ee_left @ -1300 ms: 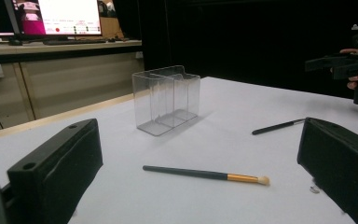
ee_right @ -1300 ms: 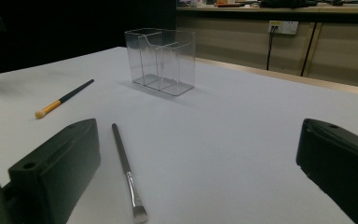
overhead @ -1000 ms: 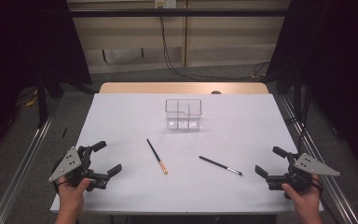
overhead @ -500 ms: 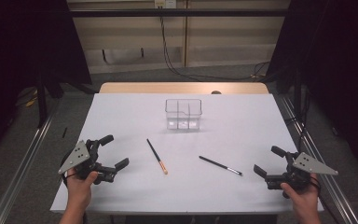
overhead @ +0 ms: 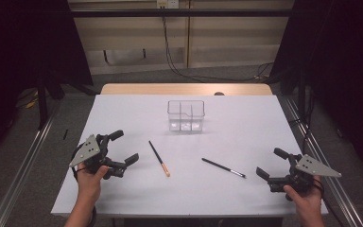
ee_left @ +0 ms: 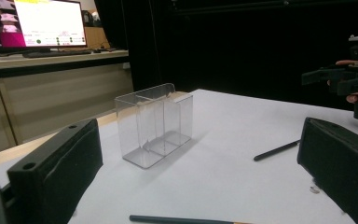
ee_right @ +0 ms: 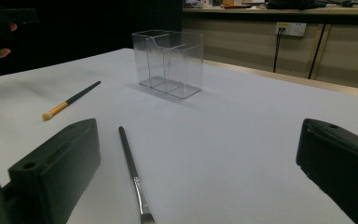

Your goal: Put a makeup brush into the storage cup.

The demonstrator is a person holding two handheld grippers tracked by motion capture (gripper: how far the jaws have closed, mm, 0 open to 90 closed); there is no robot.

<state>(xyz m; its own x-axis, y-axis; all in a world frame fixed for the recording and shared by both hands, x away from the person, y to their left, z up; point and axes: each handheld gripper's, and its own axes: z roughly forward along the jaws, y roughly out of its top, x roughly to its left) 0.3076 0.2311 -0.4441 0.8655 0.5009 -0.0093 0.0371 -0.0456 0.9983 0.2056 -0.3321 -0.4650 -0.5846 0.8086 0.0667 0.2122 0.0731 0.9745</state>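
A clear plastic organiser [overhead: 185,115] with compartments stands empty at the table's middle back. Two brushes lie in front of it: a dark-handled one with a tan tip [overhead: 159,158] and a black one with a silver ferrule [overhead: 223,168]. My left gripper [overhead: 125,146] is open, held over the table just left of the tan-tipped brush, whose handle [ee_left: 177,219] lies below the jaws. At the front right my right gripper [overhead: 269,161] is open, and the black brush [ee_right: 131,172] lies between its jaws on the table. Both gripper views look at the organiser [ee_left: 154,123] [ee_right: 168,63].
The white table sheet [overhead: 123,113] has a wooden edge [overhead: 184,89] at the back. Metal rails [overhead: 23,165] run along both sides on the floor. A monitor [ee_left: 42,23] sits on a desk off to one side.
My left gripper has moved forward and to the right, closer to the tan-tipped brush. The right gripper has hardly moved. Both brushes and the organiser lie as before.
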